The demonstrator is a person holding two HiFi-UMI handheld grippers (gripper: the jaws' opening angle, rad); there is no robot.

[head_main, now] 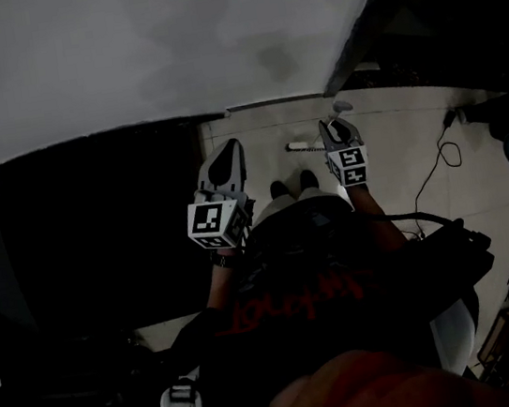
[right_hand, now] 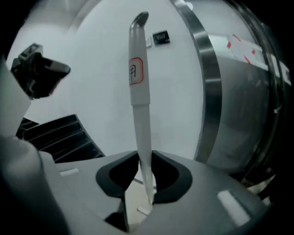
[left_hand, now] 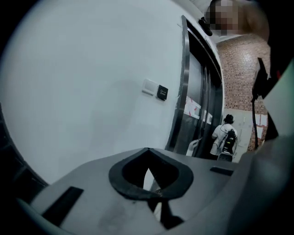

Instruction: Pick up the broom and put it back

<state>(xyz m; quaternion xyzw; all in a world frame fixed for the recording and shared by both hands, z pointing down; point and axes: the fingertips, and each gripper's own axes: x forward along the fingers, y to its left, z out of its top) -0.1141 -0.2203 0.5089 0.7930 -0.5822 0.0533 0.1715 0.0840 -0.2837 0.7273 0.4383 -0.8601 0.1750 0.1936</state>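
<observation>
My right gripper (right_hand: 146, 158) is shut on the broom's white handle (right_hand: 139, 92). The handle stands nearly upright between the black pads (right_hand: 167, 176). It carries a red-edged label and ends in a bent grey tip near the top of the right gripper view. In the head view the right gripper (head_main: 338, 126) is held in front of the body, and a short white piece of the broom handle (head_main: 303, 146) shows just left of it. The broom's head is hidden. My left gripper (left_hand: 147, 151) is shut with nothing in it. It points at the white wall, and in the head view the left gripper (head_main: 225, 155) is level with the right one.
A white wall (head_main: 165, 50) stands ahead, with a dark mass (head_main: 97, 231) at the left. A metal door frame (right_hand: 209, 92) is on the right and black steps (right_hand: 59, 135) on the left. A person in white (left_hand: 223, 137) stands far off. A cable (head_main: 438, 161) lies on the tiled floor.
</observation>
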